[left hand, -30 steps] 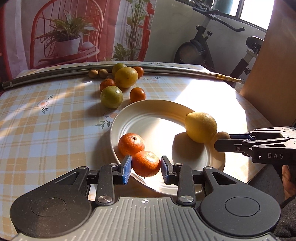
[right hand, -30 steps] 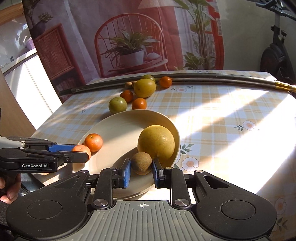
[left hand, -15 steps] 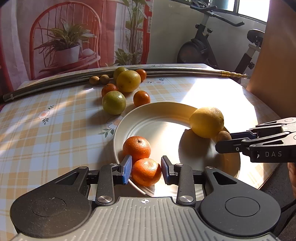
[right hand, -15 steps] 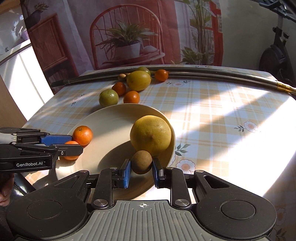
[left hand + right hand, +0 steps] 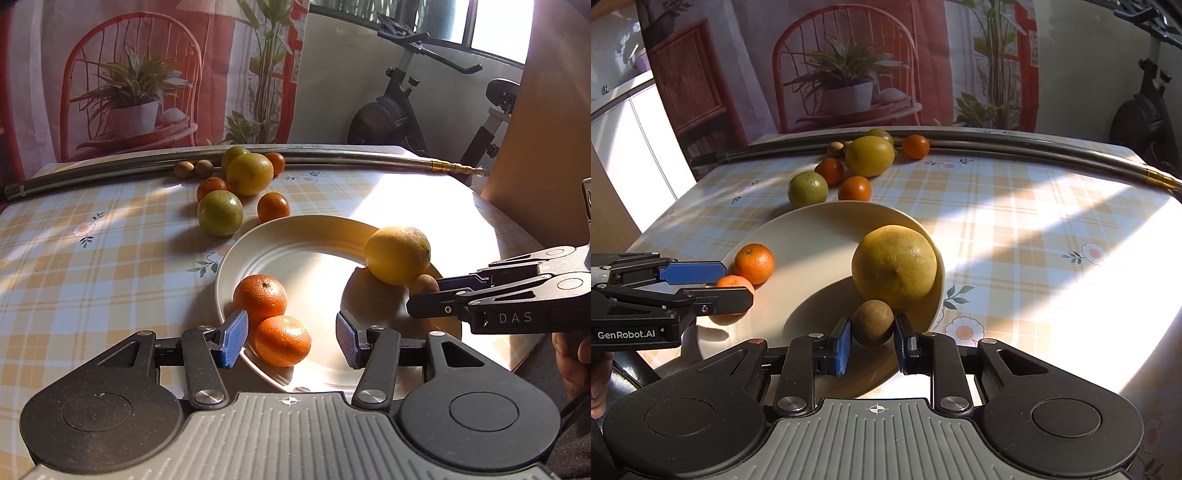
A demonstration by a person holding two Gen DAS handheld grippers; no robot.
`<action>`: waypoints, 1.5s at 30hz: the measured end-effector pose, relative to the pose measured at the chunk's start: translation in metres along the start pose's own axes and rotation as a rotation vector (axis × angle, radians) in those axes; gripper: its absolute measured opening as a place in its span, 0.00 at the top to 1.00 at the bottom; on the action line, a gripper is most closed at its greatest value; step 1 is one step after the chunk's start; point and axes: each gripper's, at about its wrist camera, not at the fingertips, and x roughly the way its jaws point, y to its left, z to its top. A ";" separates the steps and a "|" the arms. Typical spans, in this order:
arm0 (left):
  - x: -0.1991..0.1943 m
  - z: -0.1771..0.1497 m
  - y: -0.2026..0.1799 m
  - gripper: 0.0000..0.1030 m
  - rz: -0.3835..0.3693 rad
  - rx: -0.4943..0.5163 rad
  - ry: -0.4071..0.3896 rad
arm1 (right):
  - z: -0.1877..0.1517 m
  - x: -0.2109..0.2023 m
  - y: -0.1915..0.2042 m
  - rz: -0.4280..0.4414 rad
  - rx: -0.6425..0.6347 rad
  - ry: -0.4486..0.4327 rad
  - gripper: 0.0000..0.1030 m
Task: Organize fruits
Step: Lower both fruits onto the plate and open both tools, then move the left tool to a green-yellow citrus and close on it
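Left hand-held gripper [image 5: 291,338] gaping wide around small orange tangerine [image 5: 282,346] low centre on round cream plate [image 5: 295,243], right hand-held gripper [image 5: 872,341] slightly parted beside small brown round fruit [image 5: 873,328], barely apart

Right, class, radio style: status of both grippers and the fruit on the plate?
Left gripper open, small orange loose between its fingers. Right gripper open around brown fruit. Plate also holds yellow citrus. Nothing blocking.

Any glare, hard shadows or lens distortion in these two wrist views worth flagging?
Left wrist view: sunlight blows out the tablecloth beyond the plate; the large yellow citrus throws a hard shadow across the plate. Right wrist view: the tablecloth's right side is overexposed. Both views: fisheye bends the metal pipe into an arc; the fruit is sharp.
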 end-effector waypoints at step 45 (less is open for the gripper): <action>-0.038 0.105 0.055 0.12 0.202 -0.120 -0.177 | 0.087 -0.055 -0.050 -0.098 0.057 -0.307 0.71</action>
